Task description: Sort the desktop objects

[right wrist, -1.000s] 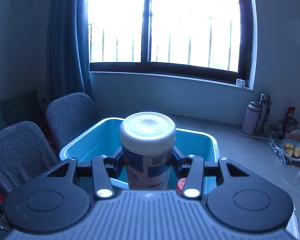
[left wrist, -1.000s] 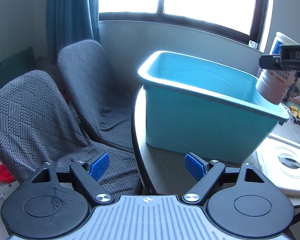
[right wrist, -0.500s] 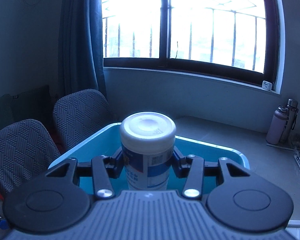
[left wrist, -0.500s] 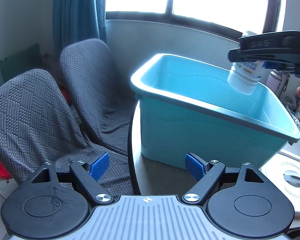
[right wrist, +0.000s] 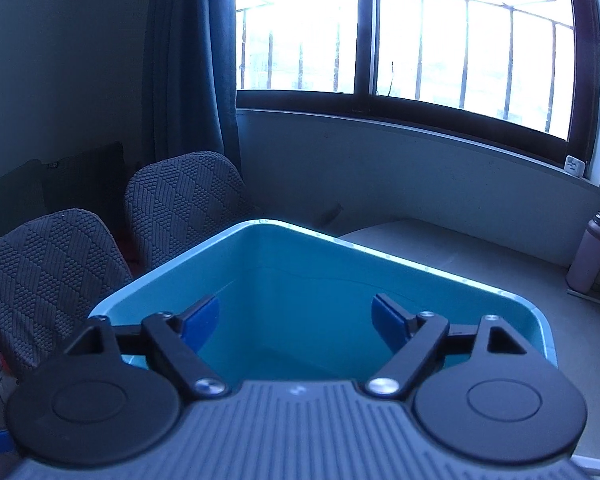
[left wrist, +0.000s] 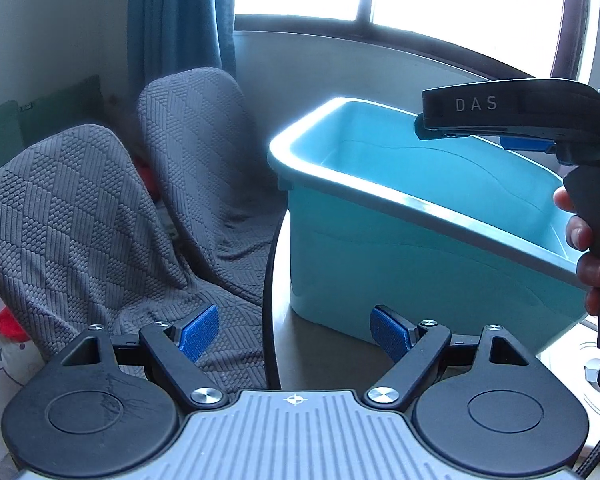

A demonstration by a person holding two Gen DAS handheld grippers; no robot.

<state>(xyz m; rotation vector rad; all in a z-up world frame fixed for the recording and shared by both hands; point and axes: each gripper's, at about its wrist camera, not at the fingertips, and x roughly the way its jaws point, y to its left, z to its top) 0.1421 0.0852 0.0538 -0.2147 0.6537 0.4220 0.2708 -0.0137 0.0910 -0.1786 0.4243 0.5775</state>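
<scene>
A light blue plastic bin (left wrist: 380, 192) stands on the table near its left edge; it also shows in the right wrist view (right wrist: 260, 240). My right gripper (right wrist: 296, 322) is open and empty, held above the bin's inside. From the left wrist view the right gripper (left wrist: 500, 120) hangs over the bin's far right part, a hand on its handle. My left gripper (left wrist: 296, 330) is open and empty, low in front of the bin's near wall. The white canister is not visible in either view.
Two grey fabric-covered chairs (left wrist: 100, 208) stand left of the table. A white lid (left wrist: 580, 356) lies right of the bin. Bottles (right wrist: 588, 256) stand at the table's far right by the window wall.
My right gripper opened and the white canister it held is gone from between its fingers. The right gripper moved further over the bin. My left gripper stayed open.
</scene>
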